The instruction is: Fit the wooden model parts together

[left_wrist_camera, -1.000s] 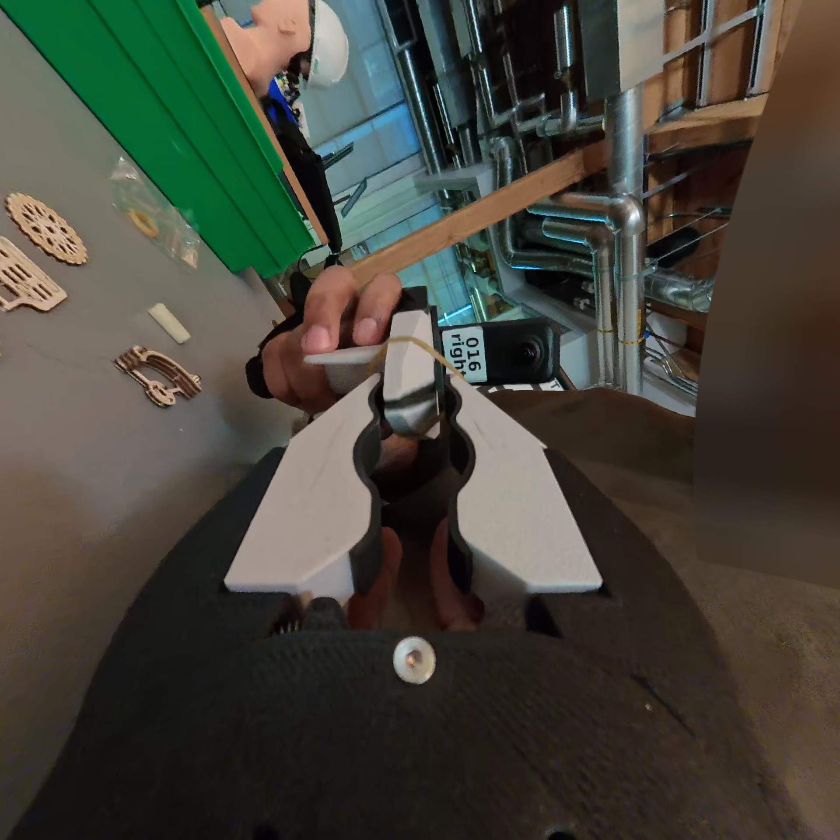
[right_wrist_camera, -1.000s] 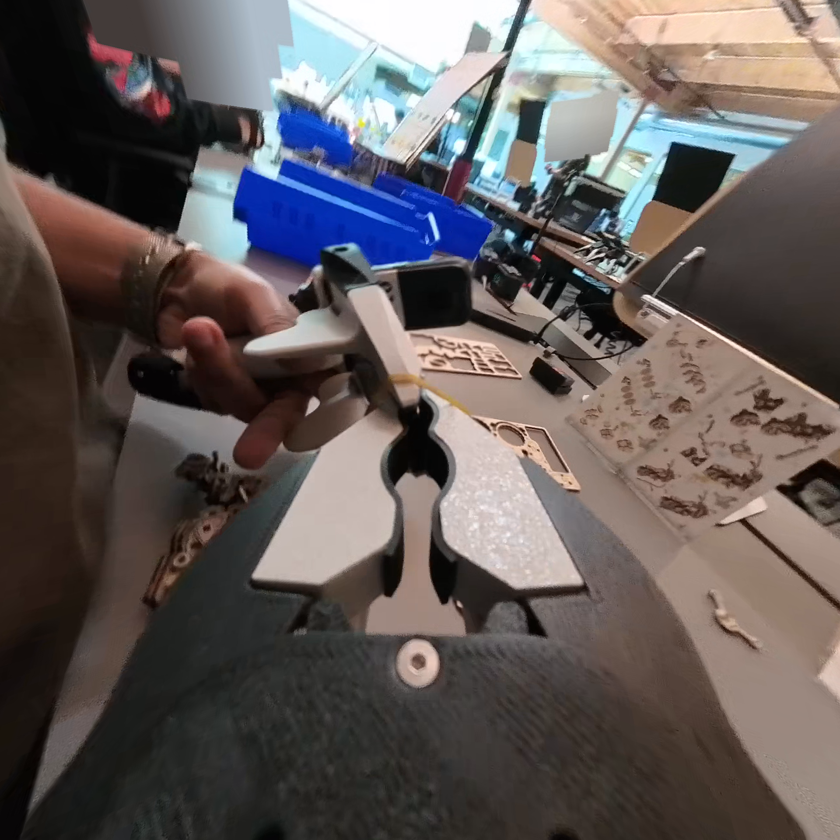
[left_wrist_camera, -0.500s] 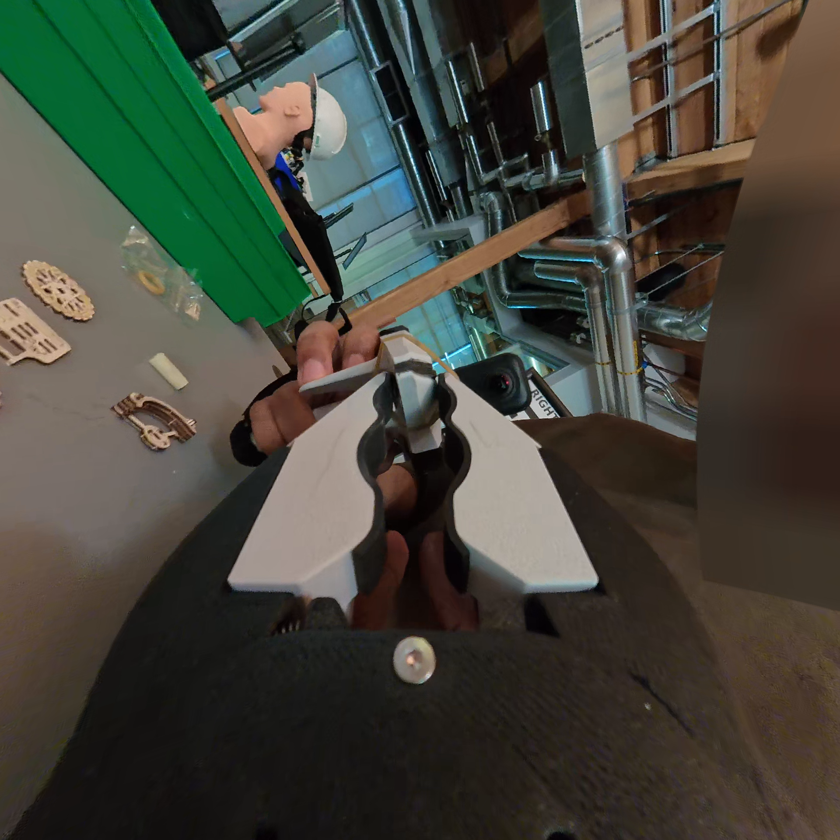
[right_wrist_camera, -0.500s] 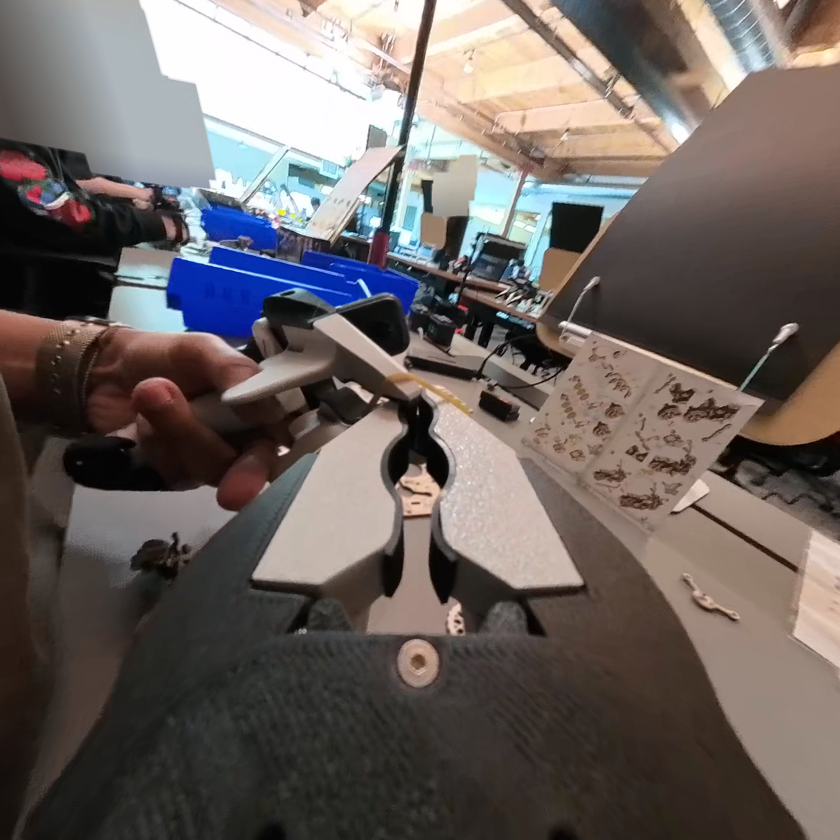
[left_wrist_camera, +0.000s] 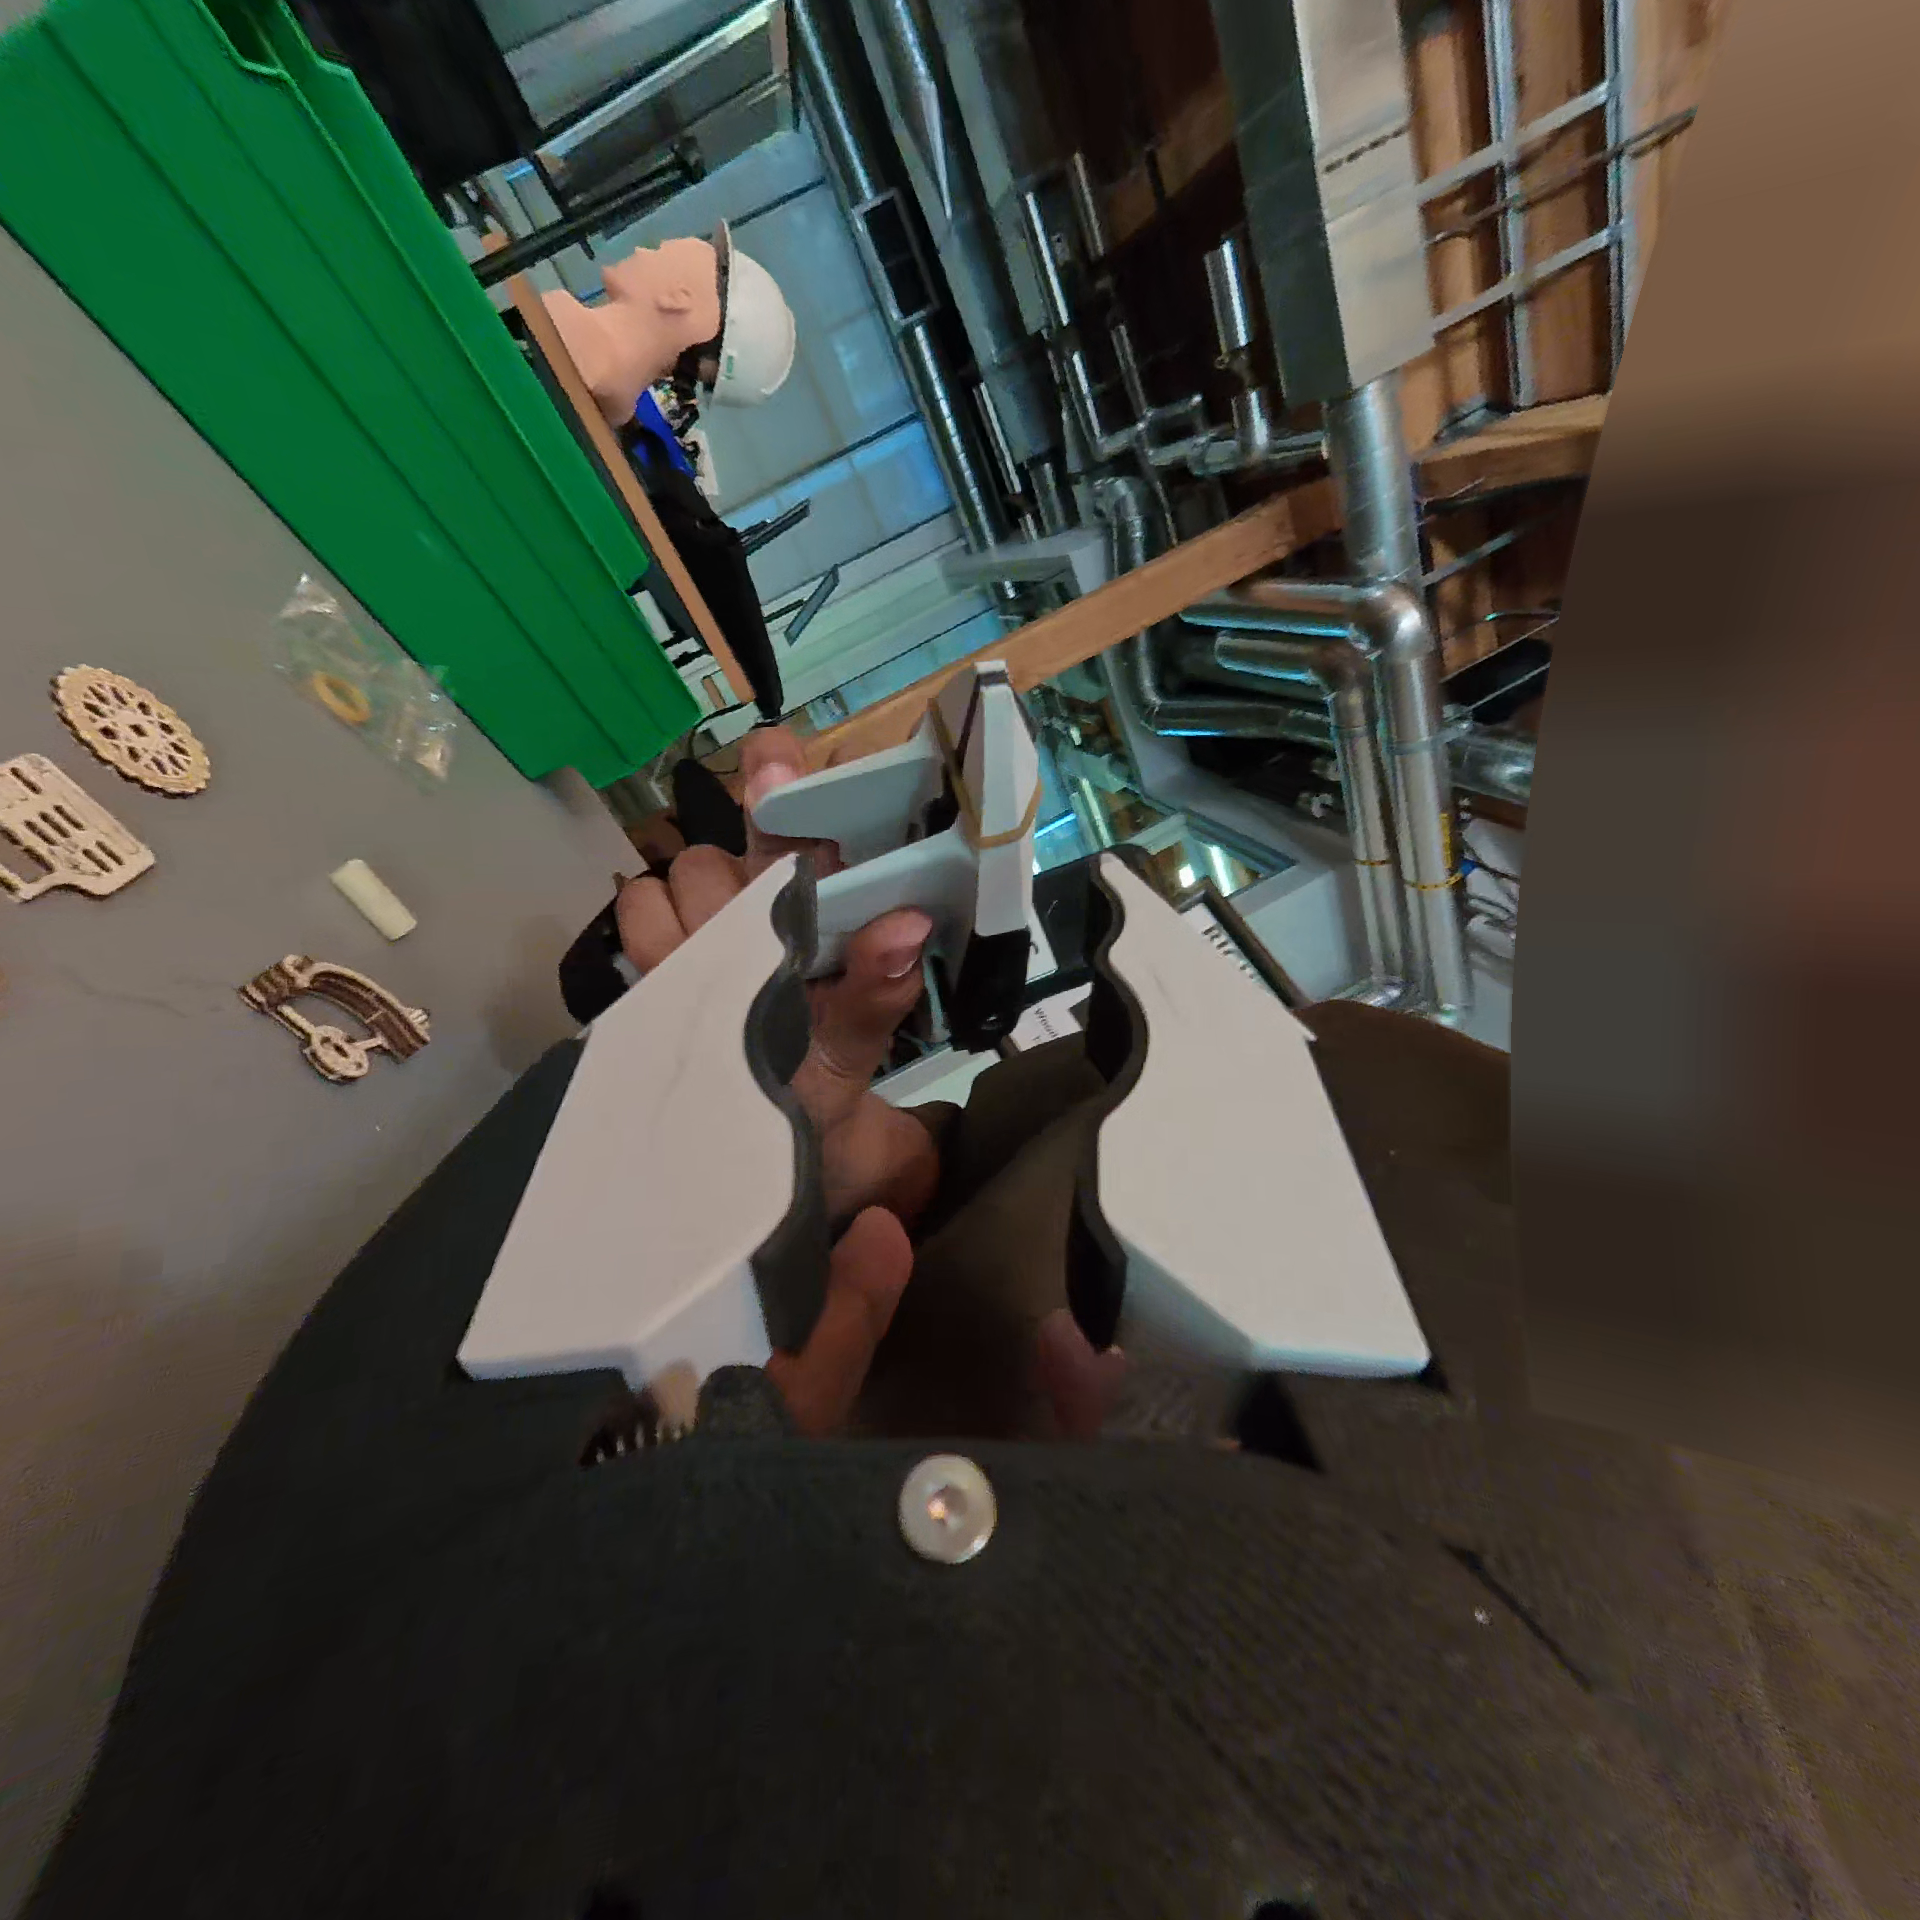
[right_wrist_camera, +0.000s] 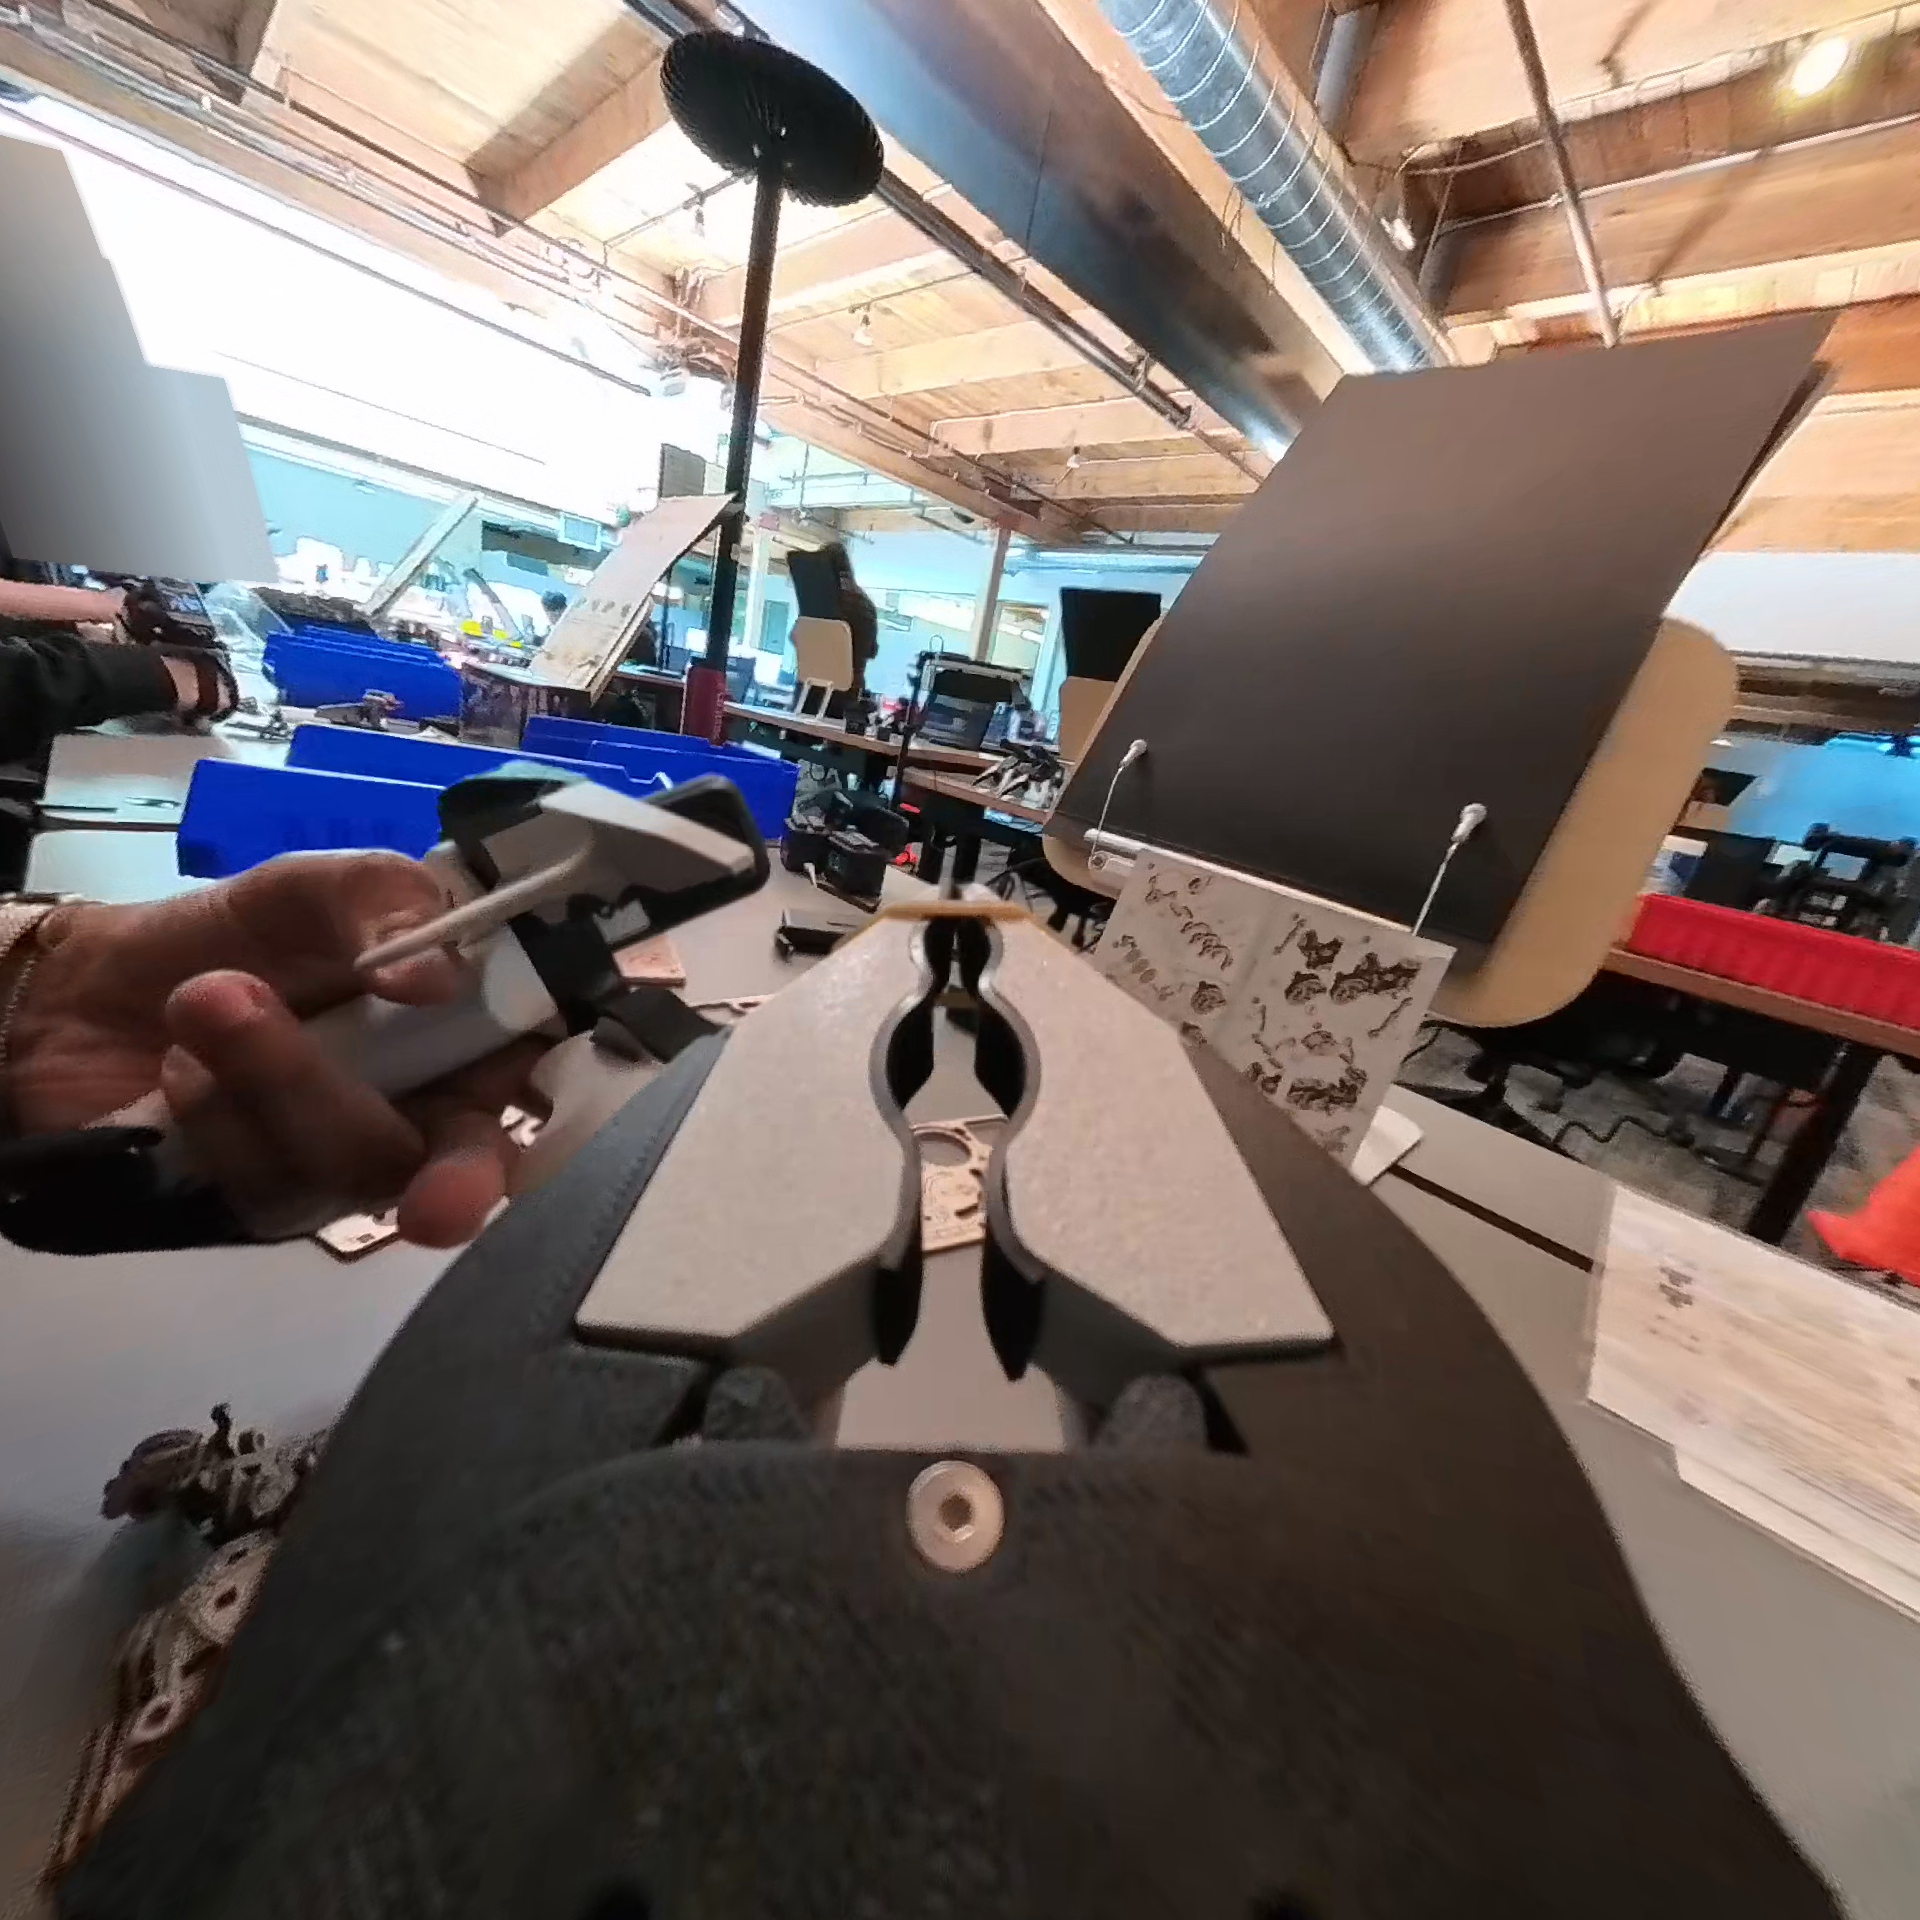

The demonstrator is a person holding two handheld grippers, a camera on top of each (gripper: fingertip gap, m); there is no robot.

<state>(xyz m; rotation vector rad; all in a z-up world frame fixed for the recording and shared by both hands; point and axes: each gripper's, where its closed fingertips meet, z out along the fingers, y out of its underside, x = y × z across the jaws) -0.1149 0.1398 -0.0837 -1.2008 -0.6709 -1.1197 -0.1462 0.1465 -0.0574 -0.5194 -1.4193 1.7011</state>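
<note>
My left gripper (left_wrist_camera: pixel 951 894) is open and empty, raised off the grey table. Beyond its fingertips is the right gripper (left_wrist_camera: pixel 992 790), held in a hand, with a yellow rubber band (left_wrist_camera: pixel 997 831) round its tips. In the right wrist view my right gripper (right_wrist_camera: pixel 951 920) is shut, the rubber band (right_wrist_camera: pixel 951 910) stretched across its fingertips. The left gripper (right_wrist_camera: pixel 613 862) shows to its left, in a hand. Loose wooden parts lie on the table: a gear (left_wrist_camera: pixel 130 730), a slotted piece (left_wrist_camera: pixel 62 831), a curved piece (left_wrist_camera: pixel 338 1013), a cut-out sheet (right_wrist_camera: pixel 951 1174) and a pile (right_wrist_camera: pixel 197 1475).
A green bin (left_wrist_camera: pixel 312 312), a small plastic bag (left_wrist_camera: pixel 358 691) and a white peg (left_wrist_camera: pixel 374 899) are by the left parts. An instruction sheet (right_wrist_camera: pixel 1278 997) leans on a black stand (right_wrist_camera: pixel 1403 644). Papers (right_wrist_camera: pixel 1766 1434) lie at the right. Blue bins (right_wrist_camera: pixel 364 810) stand farther back. My hands' fingertips stand some 4 centimetres from each other.
My left gripper has opened and let go of the right gripper's tip, which it was closed around. The two grippers have drawn apart. The right gripper has tilted upward, the band still on its tips.
</note>
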